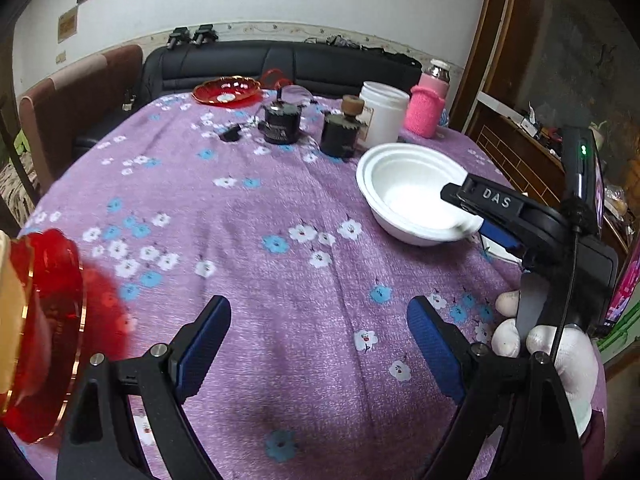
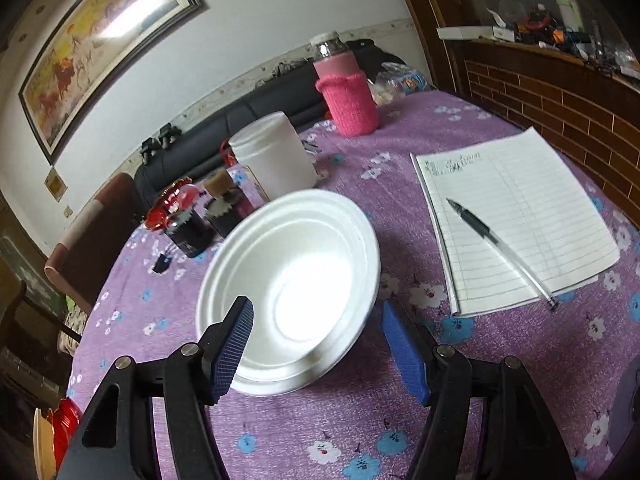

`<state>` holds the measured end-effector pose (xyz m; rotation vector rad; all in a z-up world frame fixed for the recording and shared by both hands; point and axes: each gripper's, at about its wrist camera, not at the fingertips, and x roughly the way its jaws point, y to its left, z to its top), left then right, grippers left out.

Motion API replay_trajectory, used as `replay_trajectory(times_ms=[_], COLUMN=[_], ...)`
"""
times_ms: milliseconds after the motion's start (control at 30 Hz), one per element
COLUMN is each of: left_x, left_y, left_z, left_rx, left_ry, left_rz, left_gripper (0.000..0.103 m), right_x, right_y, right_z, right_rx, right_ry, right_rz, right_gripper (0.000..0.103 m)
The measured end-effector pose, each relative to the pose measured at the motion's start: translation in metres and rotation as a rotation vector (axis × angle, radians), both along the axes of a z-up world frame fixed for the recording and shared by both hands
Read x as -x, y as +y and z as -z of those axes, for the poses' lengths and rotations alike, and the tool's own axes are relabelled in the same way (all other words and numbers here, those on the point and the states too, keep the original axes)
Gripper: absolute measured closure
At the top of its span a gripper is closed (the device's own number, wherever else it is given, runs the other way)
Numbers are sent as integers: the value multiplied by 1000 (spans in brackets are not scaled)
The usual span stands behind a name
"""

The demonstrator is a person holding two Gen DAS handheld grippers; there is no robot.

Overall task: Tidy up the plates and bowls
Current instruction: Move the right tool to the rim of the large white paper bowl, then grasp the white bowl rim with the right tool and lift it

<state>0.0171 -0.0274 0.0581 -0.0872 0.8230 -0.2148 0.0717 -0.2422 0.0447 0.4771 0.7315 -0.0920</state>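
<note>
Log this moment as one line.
left gripper: open, empty | right gripper: open, straddling white bowls' rim | red plate: far edge

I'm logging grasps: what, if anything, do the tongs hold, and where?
Nothing is held. Left tongs are open over bare cloth; right tongs stand open around the white bowls' near rim, not pressing.

You can count two white bowls stacked together, two red plates, two dark jars, one white tub, one pink bottle, one notebook, one pen.
</note>
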Motion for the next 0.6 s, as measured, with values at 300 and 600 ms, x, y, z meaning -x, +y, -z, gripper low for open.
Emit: replay_trajectory(times_ms=[300,600], left_x=[-2,0], left_y=[2,7], left_z=[5,4], left_rx=[19,26], left_ry=[17,22], left_rz=[-7,-26], left_gripper=[14,14], right_x=[-13,-16], right_y=[2,-6], right_z=[21,35], right_rx=[-25,-134], right_ry=[55,73], right_rz=[-14,-43], right_gripper=[32,68])
